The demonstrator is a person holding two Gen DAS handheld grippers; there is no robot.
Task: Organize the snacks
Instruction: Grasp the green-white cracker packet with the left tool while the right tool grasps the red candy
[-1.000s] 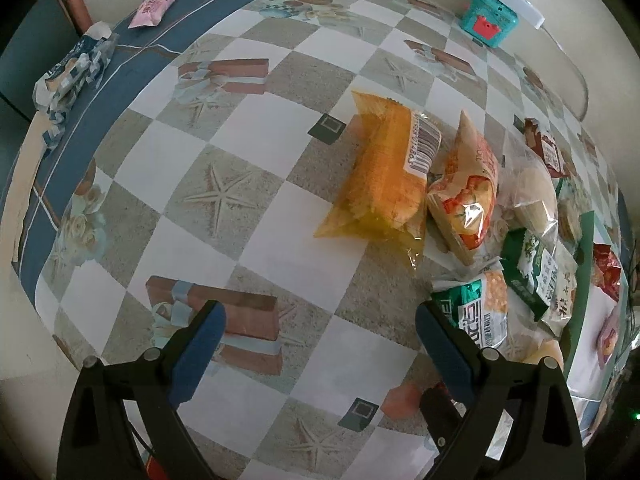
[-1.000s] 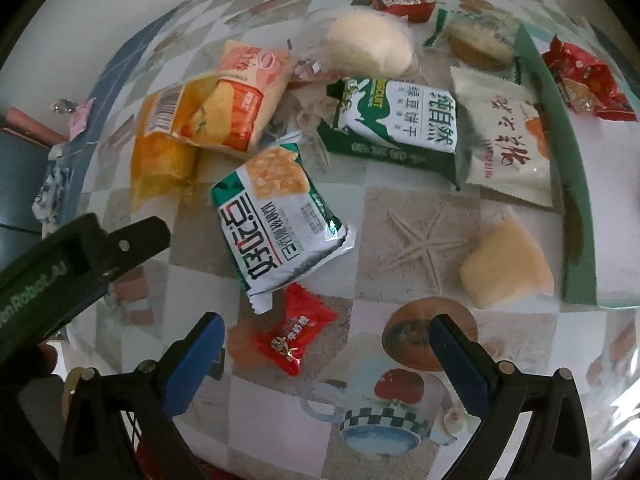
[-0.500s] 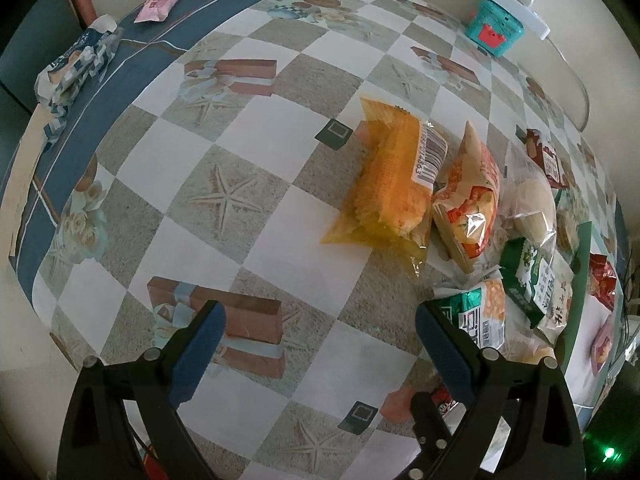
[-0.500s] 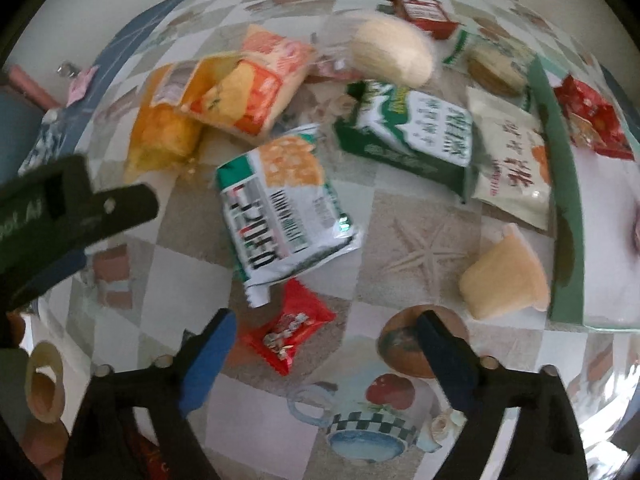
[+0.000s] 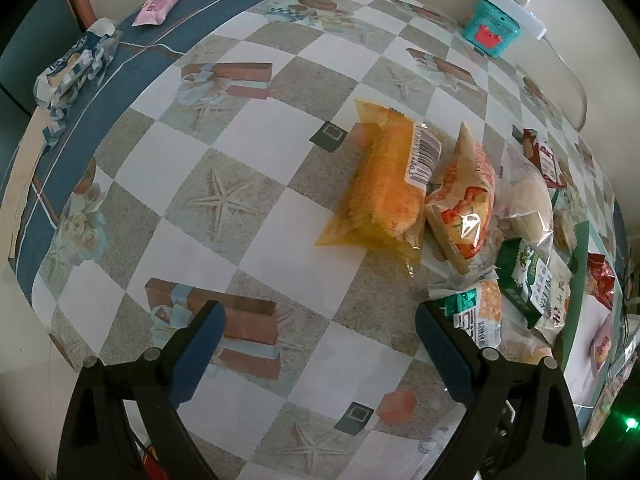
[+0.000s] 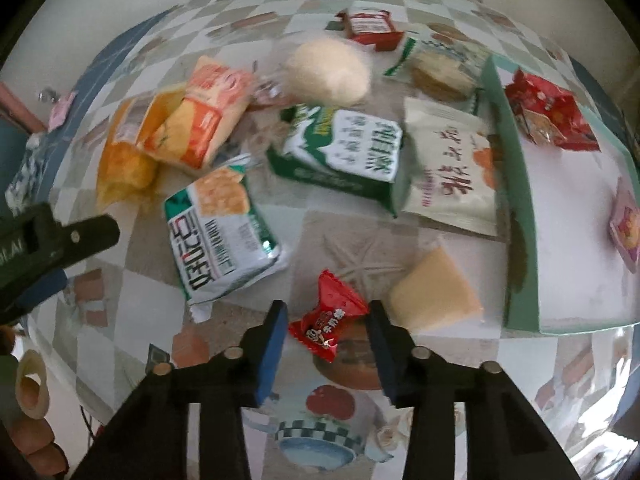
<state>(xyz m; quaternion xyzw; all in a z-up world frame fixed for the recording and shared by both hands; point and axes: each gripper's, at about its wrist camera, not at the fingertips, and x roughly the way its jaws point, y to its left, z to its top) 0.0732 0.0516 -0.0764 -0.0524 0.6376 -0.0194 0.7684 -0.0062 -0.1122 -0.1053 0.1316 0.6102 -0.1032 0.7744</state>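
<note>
A small red candy packet (image 6: 330, 320) sits between the fingers of my right gripper (image 6: 328, 308), low over the checked tablecloth. The jaws are closing, and both blue pads touch the packet's sides. Just beyond lie a green-and-white cracker bag (image 6: 216, 236), a pale yellow wedge packet (image 6: 434, 294), a green biscuit bag (image 6: 344, 152) and a white bag (image 6: 448, 176). A green-rimmed white tray (image 6: 516, 200) on the right holds a red packet (image 6: 548, 112) and a pink one (image 6: 626, 224). My left gripper (image 5: 318, 312) hangs open over bare cloth, nothing between its fingers.
An orange chip bag (image 5: 384, 184) and an orange-red bag (image 5: 464, 200) lie mid-table. A teal box (image 5: 490, 32) with a white power strip stands at the far edge. A pink packet (image 5: 156, 8) and a patterned bundle (image 5: 72, 76) lie far left. A person's hand (image 6: 32, 436) shows at lower left.
My right gripper's jaws have narrowed from wide open onto the red candy packet, which now stands between the pads. The left gripper has kept still and open.
</note>
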